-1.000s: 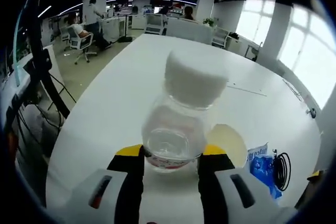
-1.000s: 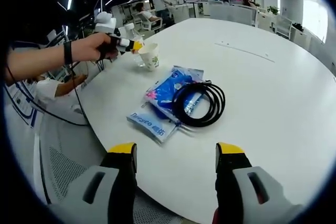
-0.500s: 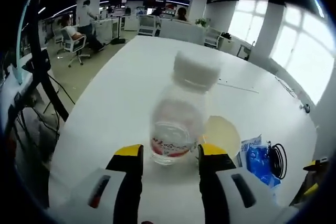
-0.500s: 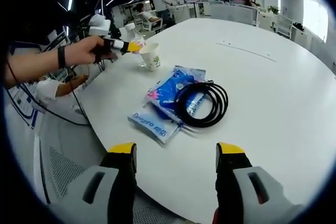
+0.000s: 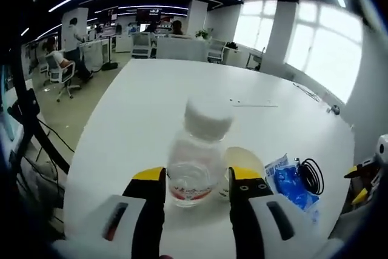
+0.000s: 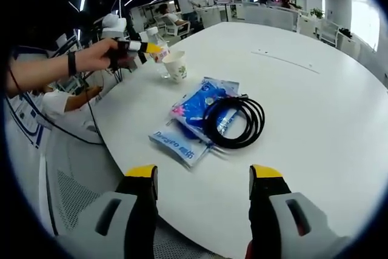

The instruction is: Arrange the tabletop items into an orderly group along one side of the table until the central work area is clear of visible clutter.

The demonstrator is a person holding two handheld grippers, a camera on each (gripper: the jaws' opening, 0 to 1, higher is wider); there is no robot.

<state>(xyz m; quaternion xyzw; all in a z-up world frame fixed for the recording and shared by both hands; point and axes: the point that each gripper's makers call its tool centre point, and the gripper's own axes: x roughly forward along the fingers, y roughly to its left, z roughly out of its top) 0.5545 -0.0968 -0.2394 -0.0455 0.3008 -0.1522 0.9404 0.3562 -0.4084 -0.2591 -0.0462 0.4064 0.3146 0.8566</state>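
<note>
My left gripper (image 5: 196,180) has backed off the clear plastic bottle with white cap (image 5: 199,153); its fingers stand spread and empty. The bottle now stands released at the counter (image 6: 315,95) edge, beside the paper cup (image 5: 242,163) at 3 o'clock. My right gripper (image 6: 203,177) hovers wide apart, holding nothing, with the blue packets (image 6: 191,116) and black cable coil (image 6: 233,119) at 12 o'clock, probably next.

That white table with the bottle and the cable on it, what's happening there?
A person is tidying it with a handheld gripper in each hand. The left gripper has its jaws on either side of a clear bottle that stands beside a paper cup near the table's edge. The right gripper is open and holds nothing, short of a coiled black cable lying on blue packets.
</note>
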